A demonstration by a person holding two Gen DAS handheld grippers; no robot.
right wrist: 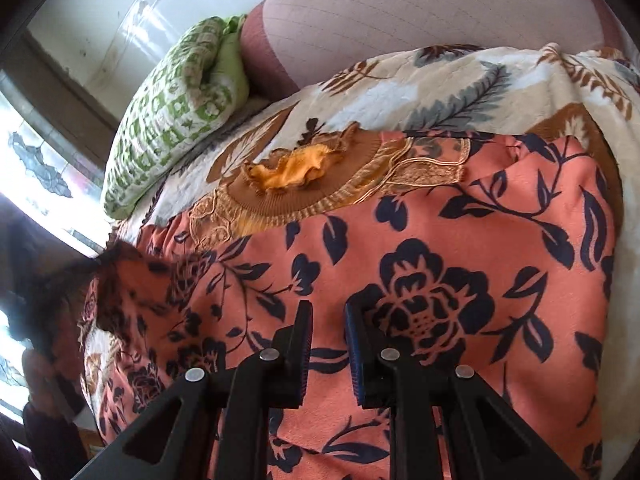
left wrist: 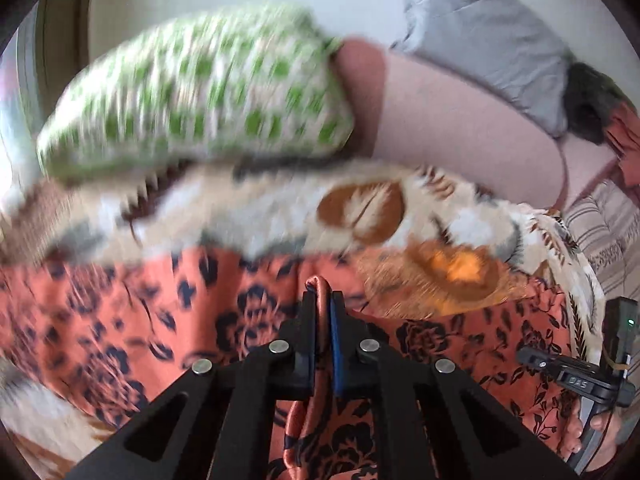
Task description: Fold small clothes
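Note:
An orange garment with a dark floral print (left wrist: 132, 320) lies spread on a leaf-patterned blanket (left wrist: 360, 208) and fills the lower part of both views (right wrist: 440, 240). My left gripper (left wrist: 323, 300) is shut on a fold of its edge. My right gripper (right wrist: 328, 316) is open, its jaws a little apart, just above the flat cloth, holding nothing. A brown and yellow ruffled garment (right wrist: 304, 176) lies beyond the orange one, on the blanket; it also shows in the left wrist view (left wrist: 456, 272).
A green and white checked pillow (right wrist: 168, 120) lies at the far left of the bed, blurred in the left wrist view (left wrist: 192, 96). A pink sheet (right wrist: 420, 12) and a grey cloth (left wrist: 480, 32) lie behind. My right gripper's body (left wrist: 600, 380) shows at lower right.

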